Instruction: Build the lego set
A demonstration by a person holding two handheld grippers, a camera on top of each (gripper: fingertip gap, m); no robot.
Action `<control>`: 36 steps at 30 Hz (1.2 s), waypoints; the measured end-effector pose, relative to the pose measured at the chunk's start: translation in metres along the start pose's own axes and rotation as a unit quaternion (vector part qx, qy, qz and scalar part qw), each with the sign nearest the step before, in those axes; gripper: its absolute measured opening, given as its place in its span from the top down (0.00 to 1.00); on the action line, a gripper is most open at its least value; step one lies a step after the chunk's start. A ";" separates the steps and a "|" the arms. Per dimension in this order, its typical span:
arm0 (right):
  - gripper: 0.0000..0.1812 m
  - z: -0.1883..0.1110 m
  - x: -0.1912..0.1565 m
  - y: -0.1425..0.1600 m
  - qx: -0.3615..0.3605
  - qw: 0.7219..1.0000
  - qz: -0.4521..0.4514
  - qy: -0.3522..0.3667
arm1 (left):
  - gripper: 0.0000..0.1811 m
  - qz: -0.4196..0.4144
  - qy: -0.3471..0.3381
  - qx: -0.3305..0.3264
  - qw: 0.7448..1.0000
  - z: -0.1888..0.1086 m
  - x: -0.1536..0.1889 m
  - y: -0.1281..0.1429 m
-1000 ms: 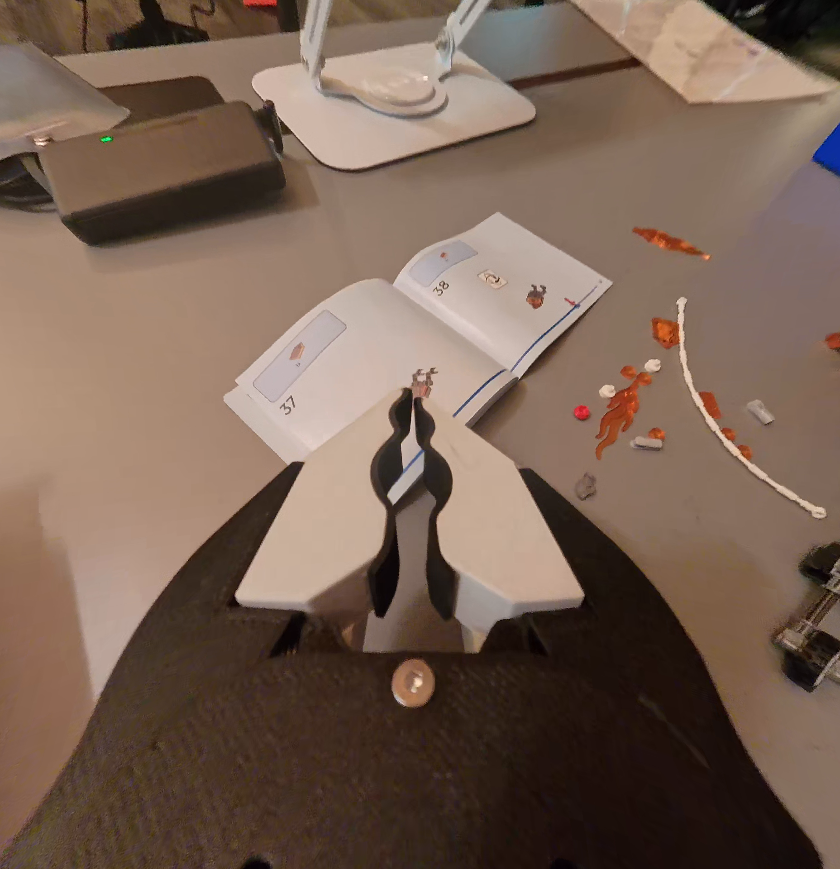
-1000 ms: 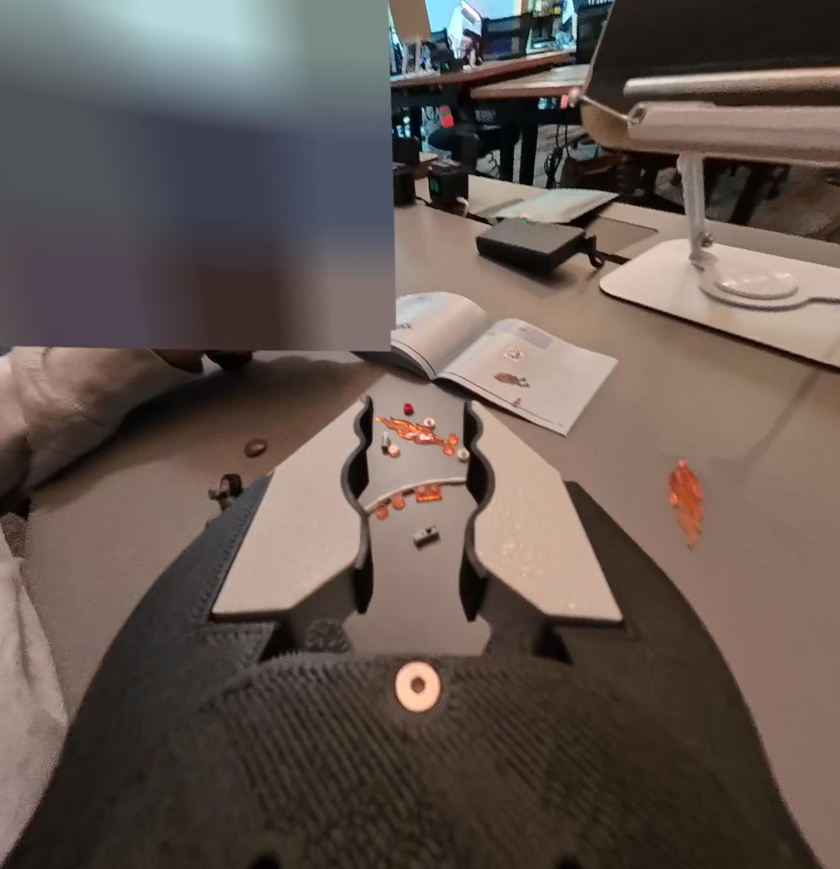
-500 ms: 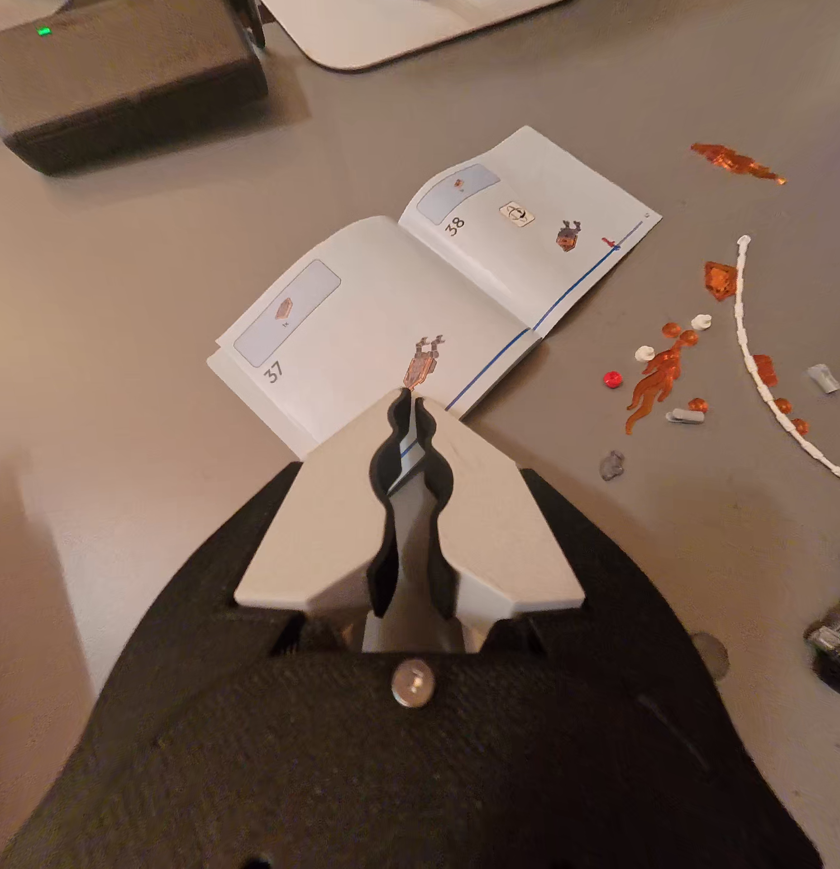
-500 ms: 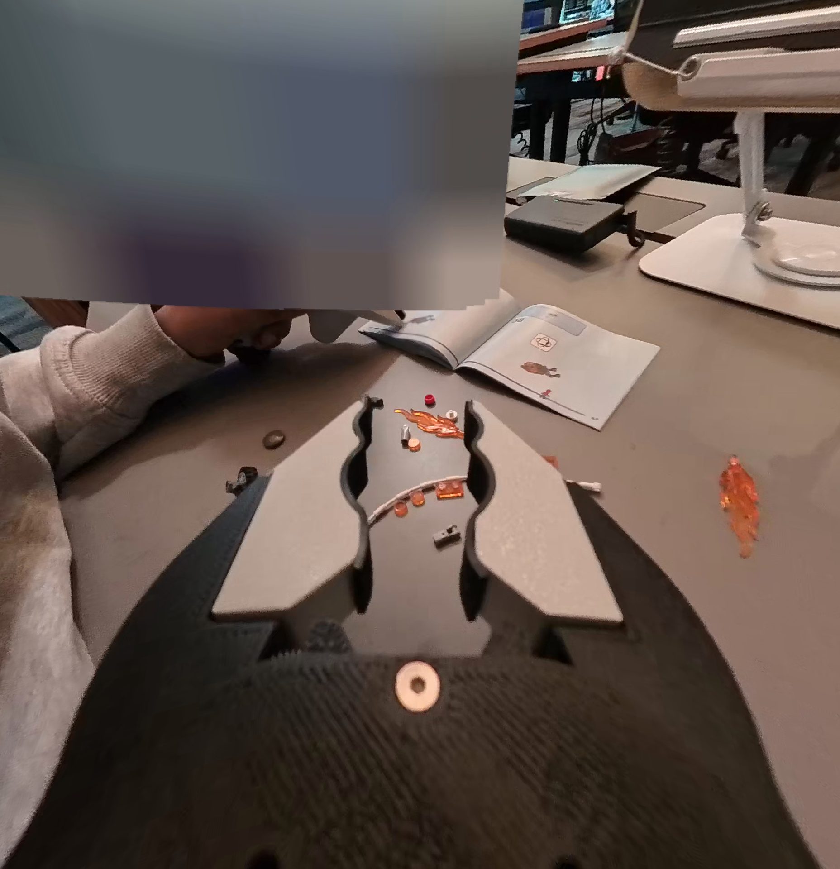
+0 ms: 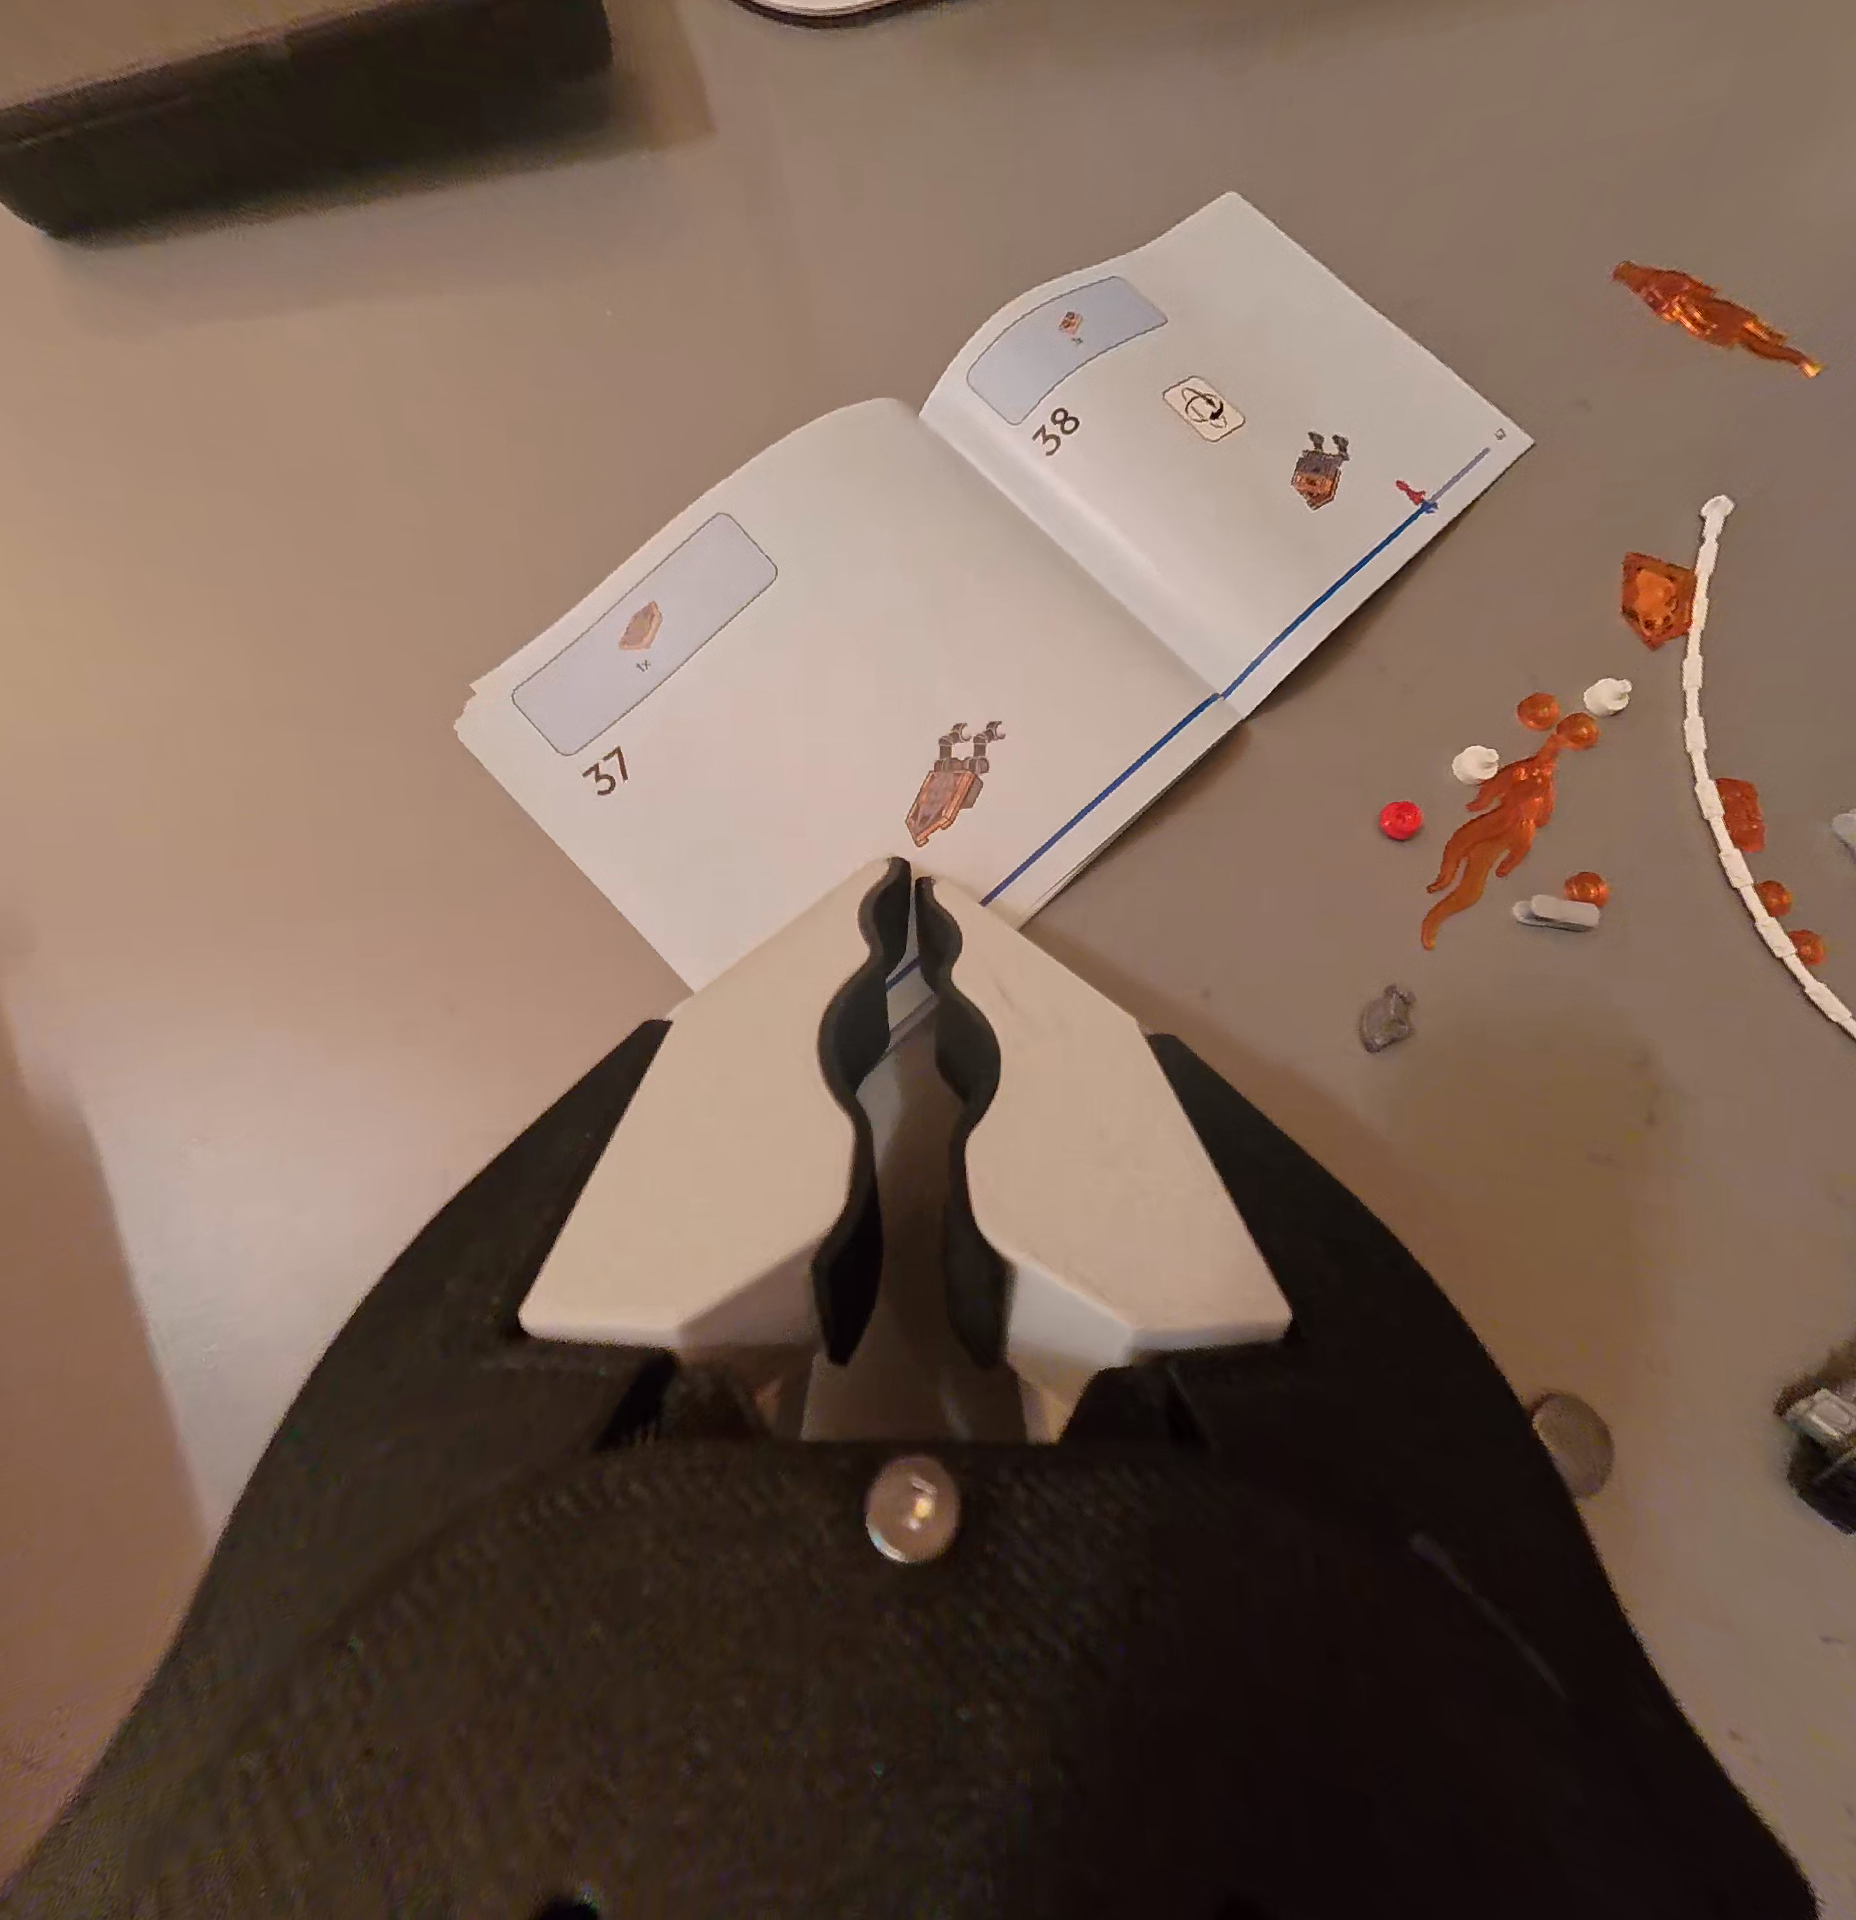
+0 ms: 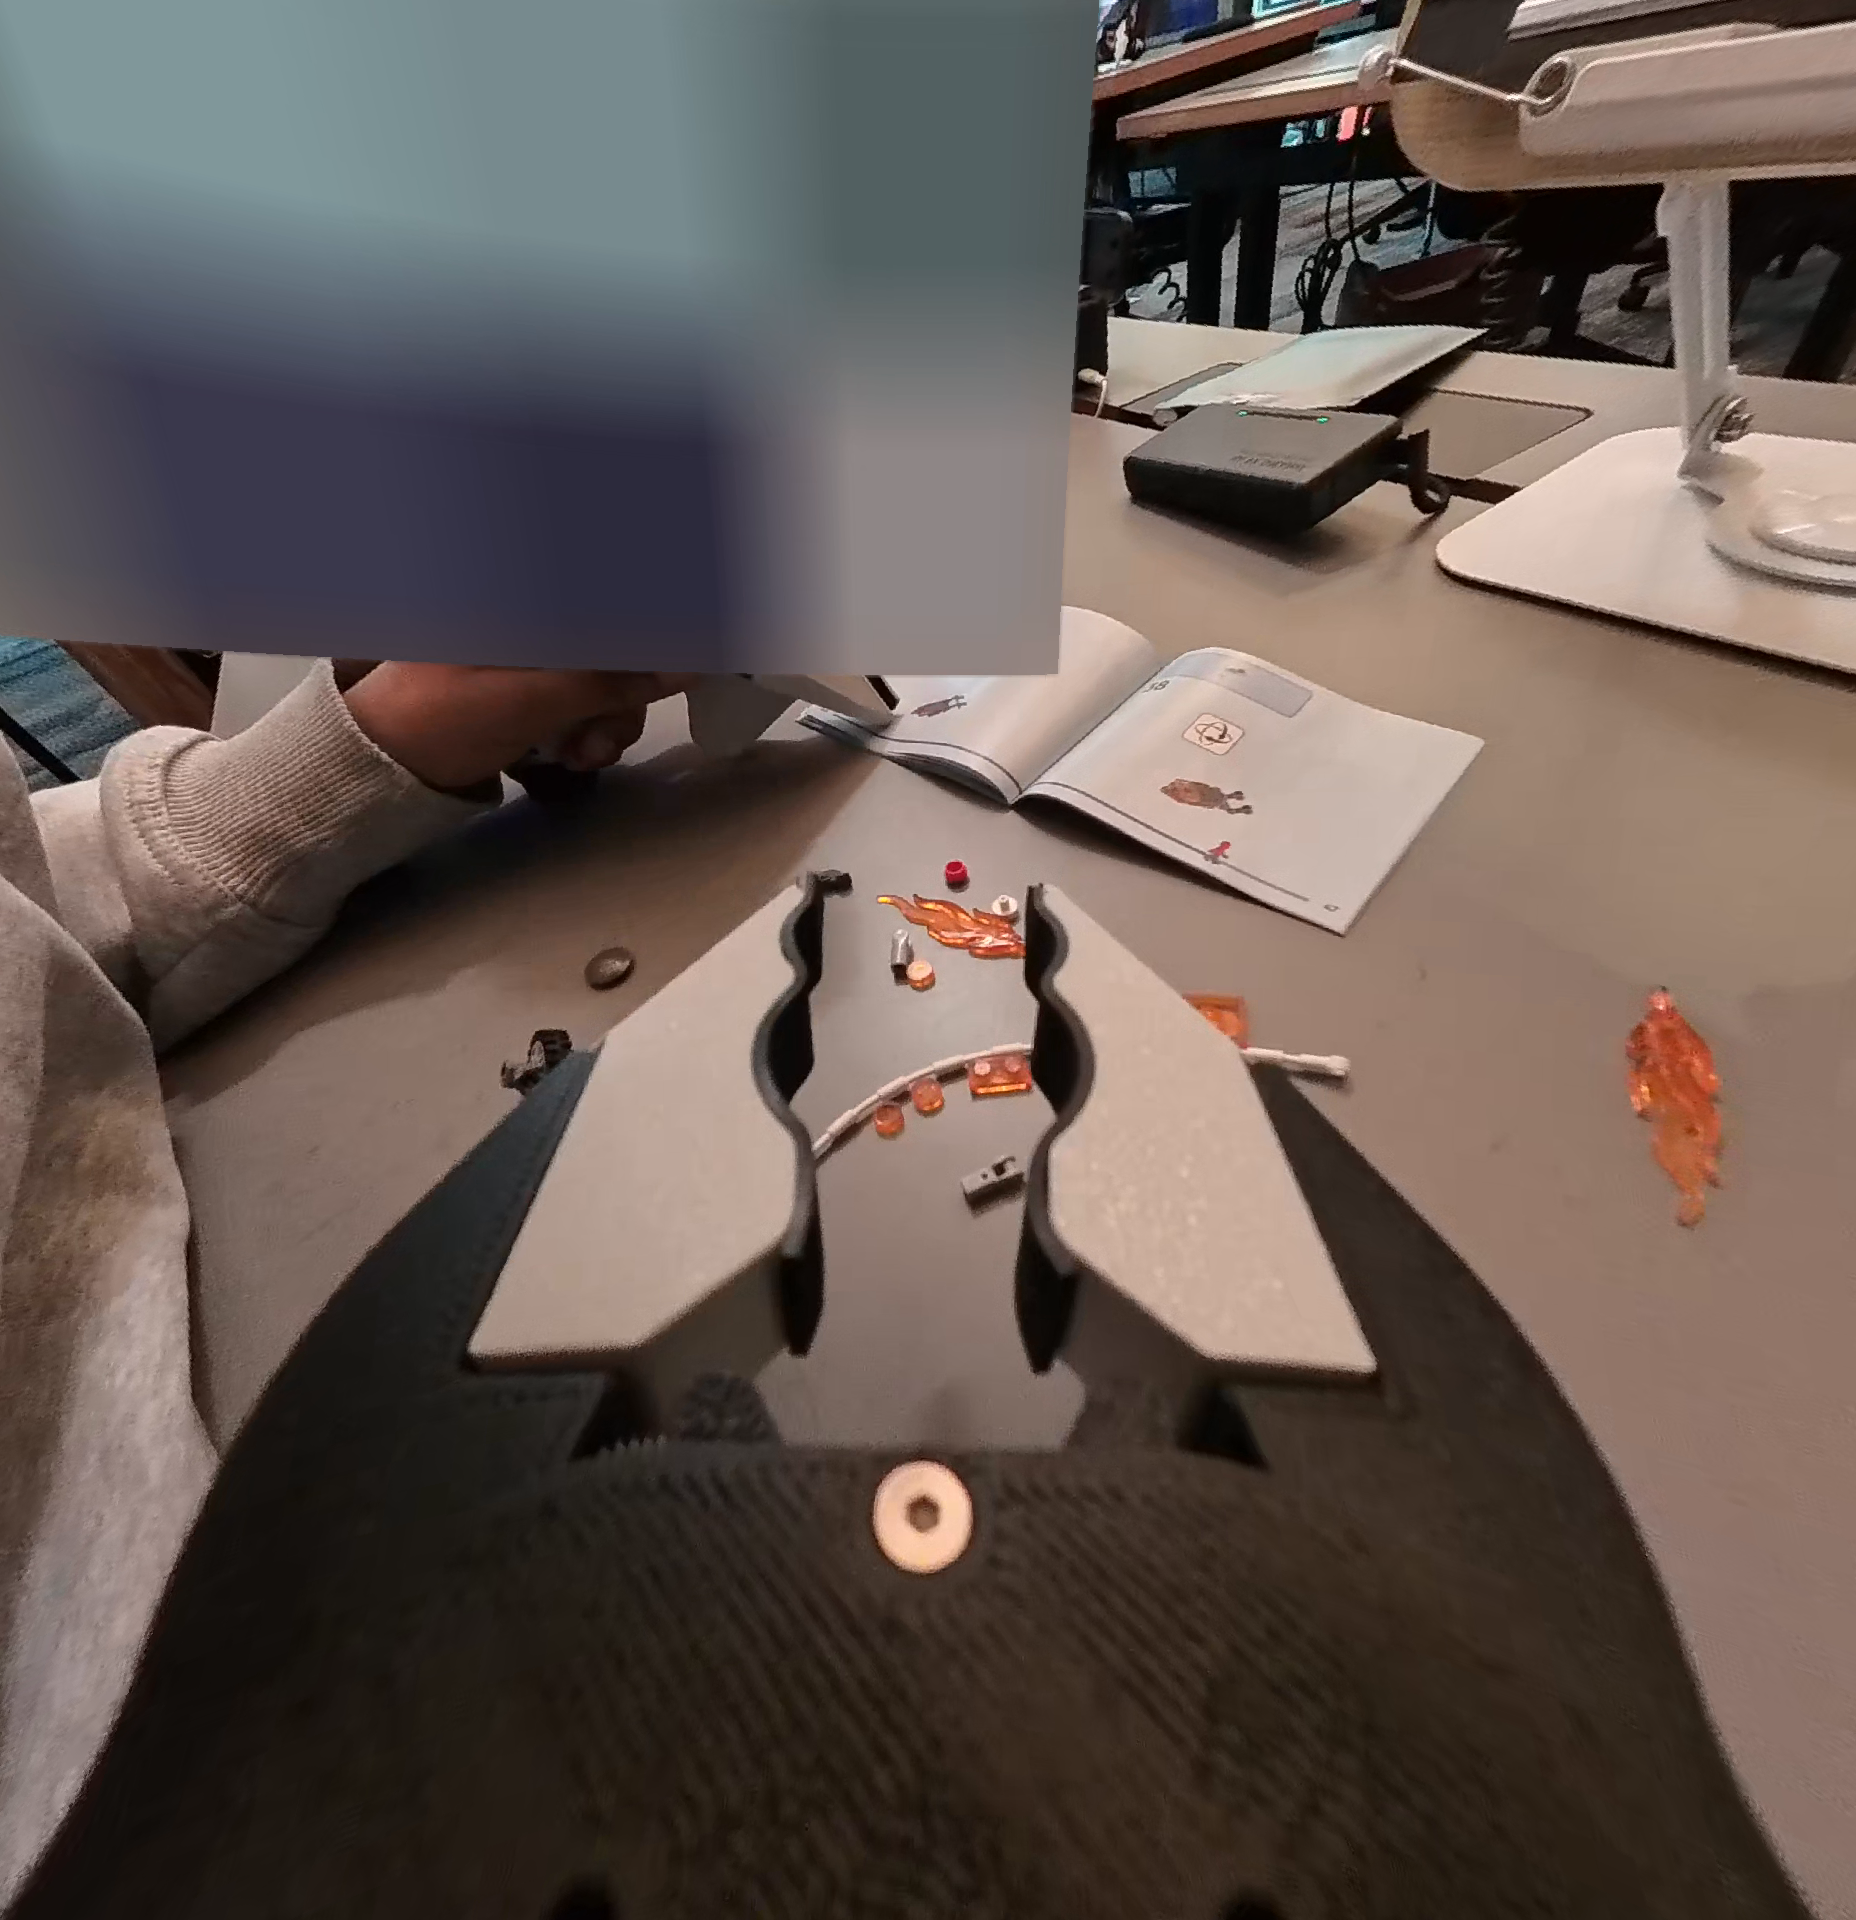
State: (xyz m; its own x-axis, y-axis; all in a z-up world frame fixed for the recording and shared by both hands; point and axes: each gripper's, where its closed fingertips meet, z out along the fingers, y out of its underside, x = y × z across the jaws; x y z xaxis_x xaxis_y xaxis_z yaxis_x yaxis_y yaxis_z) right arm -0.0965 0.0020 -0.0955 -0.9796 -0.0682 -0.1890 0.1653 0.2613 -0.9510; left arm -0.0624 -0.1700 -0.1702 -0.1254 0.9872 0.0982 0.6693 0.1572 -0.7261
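Observation:
The open instruction booklet (image 5: 903,582) lies on the grey table and also shows in the right wrist view (image 6: 1215,769). My left gripper (image 5: 913,878) is shut, its tips over the booklet's near edge; whether they pinch a page is hidden. To the right lie loose pieces: an orange flame (image 5: 1506,821), a red stud (image 5: 1401,819), a white chain (image 5: 1724,831) and a second flame (image 5: 1713,317). My right gripper (image 6: 919,899) is open and empty above the chain (image 6: 872,1107), an orange tile (image 6: 999,1075) and a small grey piece (image 6: 991,1179).
A black box (image 6: 1256,468) and a white lamp base (image 6: 1651,540) stand at the back. A person's hand (image 6: 508,717) and sleeve (image 6: 228,810) hold the left gripper at the left. A grey and black assembly (image 5: 1838,1423) sits at the right edge. There is about 20 centimeters between the tips of the two grippers. About 7 centimeters separates my right fingertips from the orange tile (image 6: 999,1075). The left camera catches it too, in the left wrist view (image 5: 1740,815).
My left gripper has moved forward and closer to the booklet, staying shut. My right gripper has stayed open and shifted slightly over the loose pieces.

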 end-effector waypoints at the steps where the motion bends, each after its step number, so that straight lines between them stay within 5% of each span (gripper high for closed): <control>1: 0.80 0.000 0.000 0.000 0.000 1.000 0.000 0.000 | 1.00 0.000 0.000 0.000 1.000 0.000 0.000 0.000; 36: 0.80 -0.016 -0.022 -0.021 0.037 0.993 -0.109 0.034 | 1.00 -0.009 0.007 -0.006 1.000 0.001 -0.001 0.002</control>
State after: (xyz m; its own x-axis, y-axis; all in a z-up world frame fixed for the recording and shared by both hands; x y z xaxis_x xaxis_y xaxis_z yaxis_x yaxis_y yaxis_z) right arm -0.0801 0.0135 -0.0678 -0.9981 -0.0486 0.0389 -0.0468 0.1749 -0.9835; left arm -0.0618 -0.1704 -0.1727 -0.1275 0.9845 0.1203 0.6763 0.1750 -0.7155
